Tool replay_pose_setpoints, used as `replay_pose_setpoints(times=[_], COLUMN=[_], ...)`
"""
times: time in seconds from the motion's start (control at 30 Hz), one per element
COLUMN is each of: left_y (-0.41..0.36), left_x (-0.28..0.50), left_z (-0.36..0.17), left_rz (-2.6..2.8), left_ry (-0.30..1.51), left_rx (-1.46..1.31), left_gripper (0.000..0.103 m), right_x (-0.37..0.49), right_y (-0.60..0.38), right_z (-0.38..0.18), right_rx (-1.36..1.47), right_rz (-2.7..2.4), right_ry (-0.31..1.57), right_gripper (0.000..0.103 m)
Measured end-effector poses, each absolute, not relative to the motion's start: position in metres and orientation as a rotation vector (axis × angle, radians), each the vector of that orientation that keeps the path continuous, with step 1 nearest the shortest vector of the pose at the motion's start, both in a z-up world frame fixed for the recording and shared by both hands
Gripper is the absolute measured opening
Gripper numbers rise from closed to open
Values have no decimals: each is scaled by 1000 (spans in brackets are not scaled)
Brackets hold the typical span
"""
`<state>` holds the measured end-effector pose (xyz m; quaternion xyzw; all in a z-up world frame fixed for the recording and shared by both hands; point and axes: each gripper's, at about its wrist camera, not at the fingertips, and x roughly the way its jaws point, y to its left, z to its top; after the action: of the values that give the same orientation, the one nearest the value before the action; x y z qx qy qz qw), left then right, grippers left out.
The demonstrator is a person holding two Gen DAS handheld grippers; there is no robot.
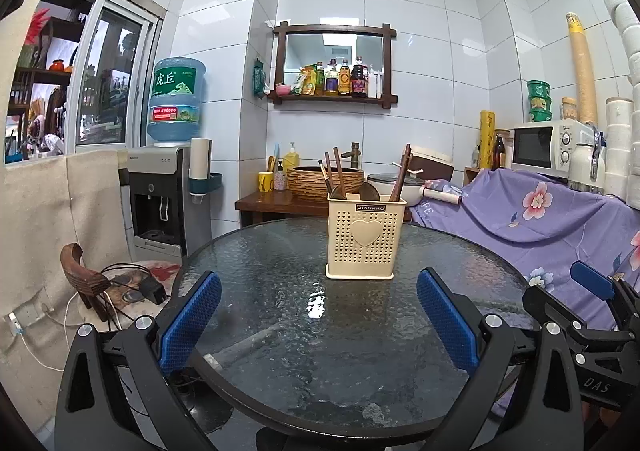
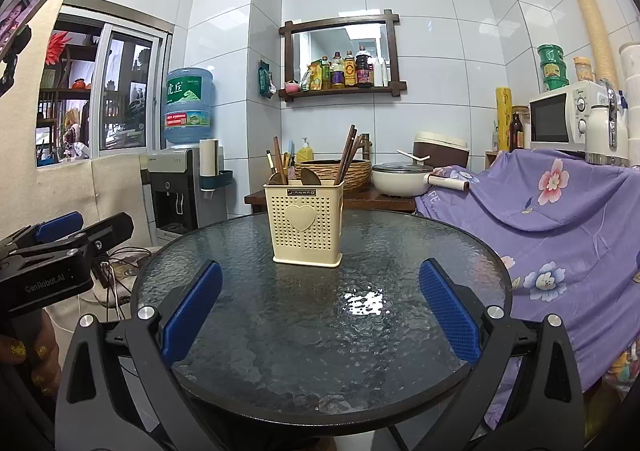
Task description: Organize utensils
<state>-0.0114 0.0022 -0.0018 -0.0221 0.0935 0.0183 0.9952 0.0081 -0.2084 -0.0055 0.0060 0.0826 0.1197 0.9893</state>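
Note:
A cream perforated utensil holder (image 1: 365, 236) (image 2: 306, 223) with a heart on its front stands upright on the far part of the round glass table (image 1: 304, 331) (image 2: 320, 351). Wooden spoons (image 1: 337, 187) (image 2: 276, 167) and chopsticks (image 1: 401, 175) (image 2: 347, 157) stick up out of it. My left gripper (image 1: 320, 307) hovers open over the table's near edge, nothing between its blue pads. My right gripper (image 2: 320, 299) is likewise open and empty, short of the holder. Each gripper shows at the side of the other's view: the right gripper (image 1: 592, 287), the left gripper (image 2: 60, 227).
A purple floral cloth (image 1: 540, 227) (image 2: 560, 211) covers furniture right of the table. Behind it are a wooden side table with a woven basket (image 1: 326, 181), a white pot (image 2: 402, 179) and a microwave (image 2: 568, 119). A water dispenser (image 1: 168, 171) and cables stand at the left.

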Motion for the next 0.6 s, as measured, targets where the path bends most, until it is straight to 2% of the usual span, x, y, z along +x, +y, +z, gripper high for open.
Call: replay_pose_setpoints(times=[0.6], left_y=[4], left_x=[-10], left_z=[-1], left_rz=[39], left_ry=[194], left_rx=[-40], left_gripper=[96], right_x=[8], right_y=[-207], right_z=[-6], right_rx=[13], right_rz=[241], right_ry=[169], right_gripper=[97])
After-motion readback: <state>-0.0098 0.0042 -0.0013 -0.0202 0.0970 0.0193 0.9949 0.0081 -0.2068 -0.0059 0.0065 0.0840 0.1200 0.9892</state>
